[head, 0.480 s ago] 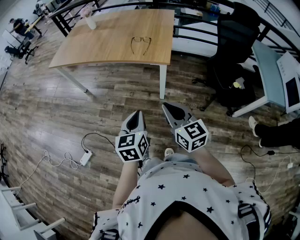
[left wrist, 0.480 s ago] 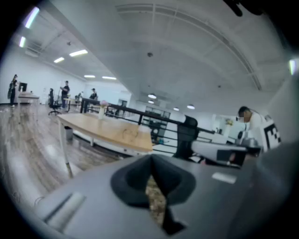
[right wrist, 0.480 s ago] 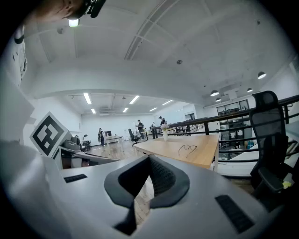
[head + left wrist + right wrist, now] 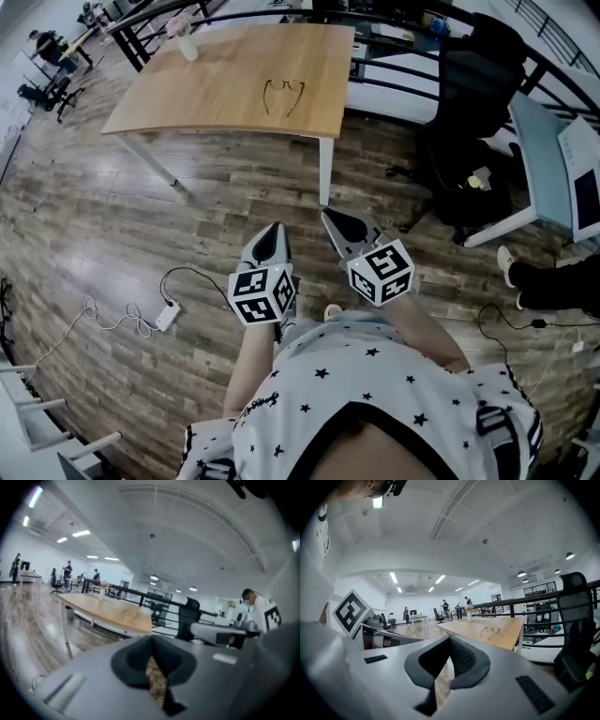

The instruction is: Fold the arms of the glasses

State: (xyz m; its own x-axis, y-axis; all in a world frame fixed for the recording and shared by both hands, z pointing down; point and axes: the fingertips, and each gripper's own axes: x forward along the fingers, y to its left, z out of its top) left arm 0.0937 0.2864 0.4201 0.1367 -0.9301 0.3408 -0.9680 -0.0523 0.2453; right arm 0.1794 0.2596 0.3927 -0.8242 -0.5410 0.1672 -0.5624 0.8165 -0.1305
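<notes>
While both grippers hang over the wooden floor, well short of the desk, the glasses lie on that desk's top toward its near right corner. Their arms are spread open, pointing back toward the person.

The only container in sight is a pale vase at the desk's far left corner, well apart from the glasses. It holds a pinkish flower. Whether anything else is in it cannot be made out.

The left gripper has its jaws pressed together with nothing between them; only floor shows through the slot below the pads. The right gripper is likewise pressed together and empty. Both point toward the desk, side by side.

Only the head view takes in the person's star-printed shirt. It alone also shows the white power strip with its cable on the floor at the left. It shows the whole black office chair to the right of the desk.

The right gripper view gives the glasses their clearest side-on look, and it catches the other gripper's marker cube at its left edge. Both gripper views reach the ceiling lights and distant people across the room. In the left gripper view the glasses are only a faint outline on the desk.
</notes>
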